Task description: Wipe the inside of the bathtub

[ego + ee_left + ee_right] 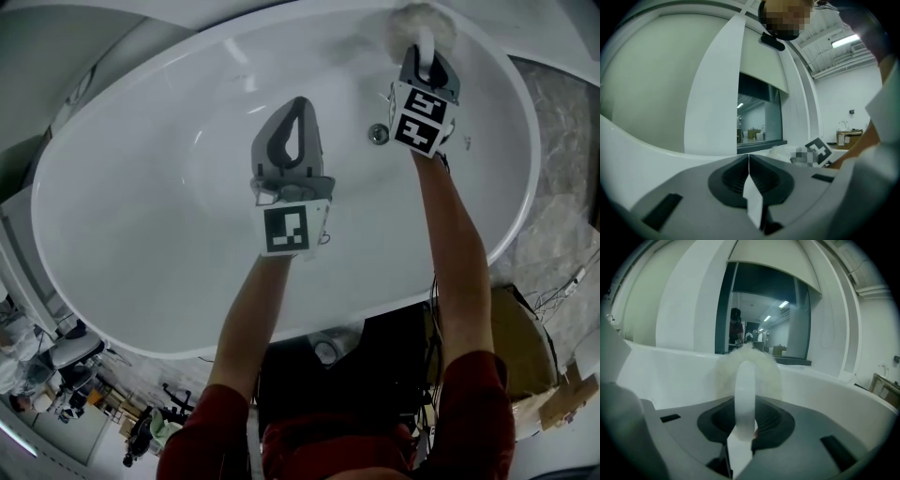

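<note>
A white oval bathtub [141, 206] fills the head view. My right gripper [427, 58] reaches to the far right end of the tub, shut on the white loop handle [744, 394] of a fluffy white scrub pad [422, 21]; the pad [759, 369] presses against the tub's inner wall near the rim. My left gripper [295, 122] hovers over the middle of the basin with its jaws closed together and nothing between them [749, 161]. A metal drain [378, 133] sits on the tub floor just left of the right gripper.
The tub rim [825, 380] curves round both grippers. Beyond it are white walls and a dark window [759, 117]. The floor [562, 187] at the right is stone-patterned; cables and cardboard [562, 394] lie by the tub's near right side.
</note>
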A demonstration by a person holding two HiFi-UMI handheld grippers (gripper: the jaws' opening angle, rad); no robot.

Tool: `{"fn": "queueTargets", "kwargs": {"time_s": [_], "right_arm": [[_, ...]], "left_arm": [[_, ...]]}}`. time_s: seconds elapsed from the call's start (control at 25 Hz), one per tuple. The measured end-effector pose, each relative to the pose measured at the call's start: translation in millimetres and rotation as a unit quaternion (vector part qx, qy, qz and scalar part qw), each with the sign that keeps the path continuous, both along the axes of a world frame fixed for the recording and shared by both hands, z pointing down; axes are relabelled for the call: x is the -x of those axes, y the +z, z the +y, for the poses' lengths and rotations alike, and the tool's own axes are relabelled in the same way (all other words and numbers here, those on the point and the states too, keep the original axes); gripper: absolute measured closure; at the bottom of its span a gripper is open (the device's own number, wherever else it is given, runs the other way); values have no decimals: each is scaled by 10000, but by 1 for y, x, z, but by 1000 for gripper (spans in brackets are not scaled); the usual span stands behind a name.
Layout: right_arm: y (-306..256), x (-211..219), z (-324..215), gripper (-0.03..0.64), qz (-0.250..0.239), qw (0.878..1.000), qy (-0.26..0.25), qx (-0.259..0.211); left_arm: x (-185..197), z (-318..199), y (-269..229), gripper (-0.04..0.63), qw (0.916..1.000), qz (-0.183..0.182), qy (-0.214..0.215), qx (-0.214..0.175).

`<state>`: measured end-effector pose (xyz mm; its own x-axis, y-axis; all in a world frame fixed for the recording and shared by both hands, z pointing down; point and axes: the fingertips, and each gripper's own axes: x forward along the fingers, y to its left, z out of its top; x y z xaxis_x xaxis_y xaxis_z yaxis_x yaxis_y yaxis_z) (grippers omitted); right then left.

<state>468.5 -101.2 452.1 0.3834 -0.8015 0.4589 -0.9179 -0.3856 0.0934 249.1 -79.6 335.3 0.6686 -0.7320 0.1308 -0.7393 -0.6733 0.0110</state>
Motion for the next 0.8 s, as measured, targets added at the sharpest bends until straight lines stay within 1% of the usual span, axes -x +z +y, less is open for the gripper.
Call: {"fn": "queueTargets", "kwargs": {"time_s": [0.08, 0.2, 0.28, 0.36, 0.52, 0.64, 0.8], "right_arm": [[-2, 3, 2, 526, -101, 9999, -3, 3], [-16, 16, 9, 526, -385, 9992, 3, -72], [-31, 31, 16, 526, -510, 9986, -68, -135], [-51, 52, 24, 526, -576, 9979, -248, -169], [-111, 100, 50, 526, -464, 9966, -636, -235], [-163, 138, 75, 526, -410, 9951, -856, -283], [-234, 190, 113, 526, -508, 9936, -942, -371]], "left_arm": [[7, 0, -6, 580, 10000, 9, -78, -34], [19, 0, -15, 580, 9997, -51, -226, 33], [29, 1, -27, 580, 9993, -66, -352, 93], [40, 3, -47, 580, 9988, -70, -461, 137], [66, 16, -101, 580, 9977, 8, -587, 340], [96, 35, -135, 580, 9972, -65, -590, 451], [143, 65, -190, 580, 9965, 22, -577, 603]]}}
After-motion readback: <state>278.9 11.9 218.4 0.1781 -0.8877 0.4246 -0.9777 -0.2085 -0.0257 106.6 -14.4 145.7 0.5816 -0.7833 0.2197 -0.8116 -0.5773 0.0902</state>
